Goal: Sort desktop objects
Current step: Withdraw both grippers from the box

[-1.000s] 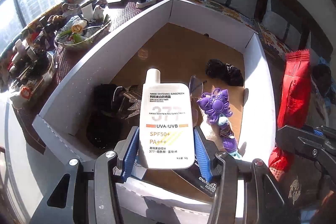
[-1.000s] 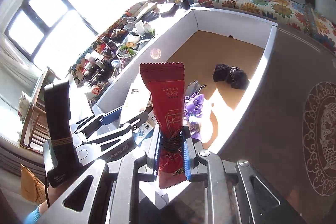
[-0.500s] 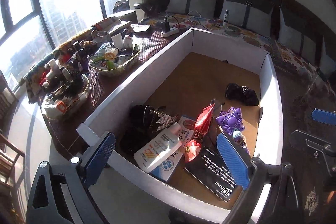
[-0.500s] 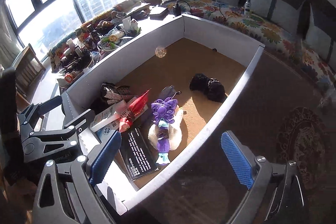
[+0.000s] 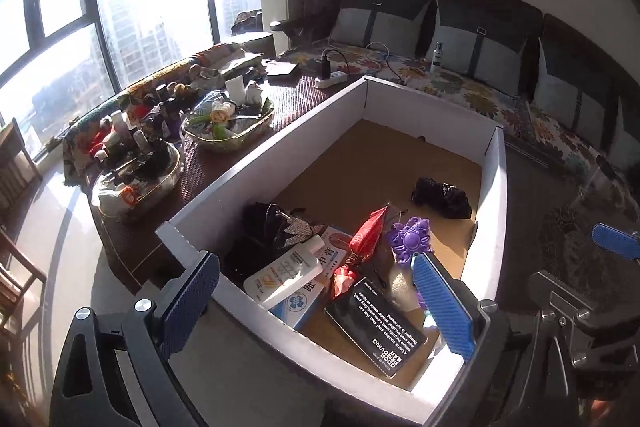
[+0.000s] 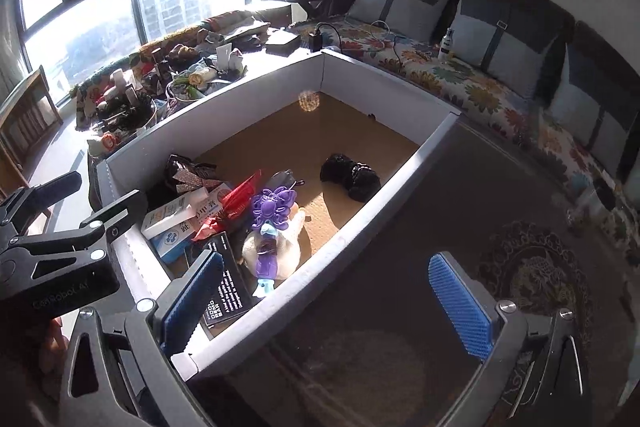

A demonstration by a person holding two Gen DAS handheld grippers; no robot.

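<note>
From your left wrist camera, your left gripper [image 5: 320,301] stands wide with nothing between its blue pads; its jaws have just been opening. It hangs over the near end of the white cardboard box [image 5: 256,163]. Just ahead of it, between the two pads in the picture, the white sunscreen bottle [image 5: 286,275] lies flat in the box, its long axis slanting, cap end pointing away from you and to the right. It rests on a blue-and-white carton [image 5: 302,301]. Right of the bottle, the red snack packet [image 5: 362,247] leans with its long axis running away from the claw, its crimped top pointing up and far right. Closer to the right pad lies a black booklet [image 5: 378,327] with white print. Beyond that pad sits the purple toy [image 5: 412,239]. Farther ahead, well apart, a black clump [image 5: 442,193] sits on the brown floor. At far right, a blue pad of your right gripper [image 5: 614,247] shows.

From your right wrist camera, your right gripper [image 6: 326,301] is spread wide and empty; its jaws have just been opening. Its left pad hangs over the box's near corner, its right pad over the dark tabletop [image 6: 420,227] outside the box wall. The red packet [image 6: 234,203] lies ahead and left of the claw, long axis slanting up to the right. Left of it lies the bottle [image 6: 176,213]. The purple toy [image 6: 270,223] points its long axis nearly straight away from the claw. Your left gripper [image 6: 56,247] shows at far left.
</note>
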